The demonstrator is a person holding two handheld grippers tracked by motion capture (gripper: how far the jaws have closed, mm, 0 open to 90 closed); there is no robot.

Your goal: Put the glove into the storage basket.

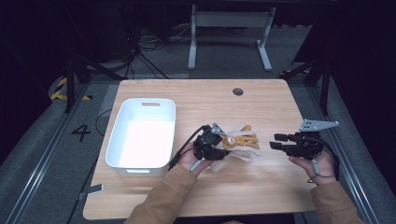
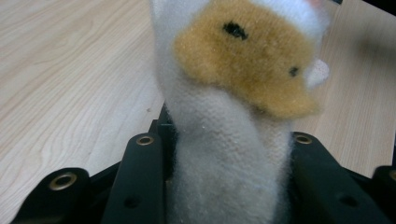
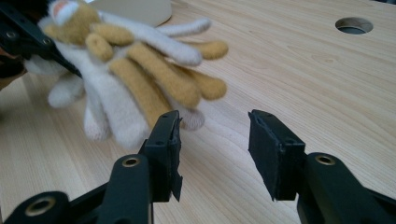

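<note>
A pair of fuzzy white and tan gloves point(image 1: 240, 142) with an animal face lies on the wooden table point(image 1: 261, 107) near its middle. My left gripper point(image 1: 215, 148) is shut on the gloves' cuff end; in the left gripper view the white knit and tan face patch point(image 2: 243, 60) rise between the jaws. My right gripper point(image 1: 279, 141) hovers just right of the glove fingers, open and holding nothing. In the right gripper view the glove fingers point(image 3: 154, 74) spread out beyond its open gripper point(image 3: 214, 149), and the left gripper point(image 3: 28, 37) clamps them at the far left.
A white plastic bin point(image 1: 142, 137) stands on the table's left side, close to my left hand. A round cable hole point(image 1: 238, 91) sits near the far edge. Bare wood stretches on the right and front. Table legs and cables are on the floor behind.
</note>
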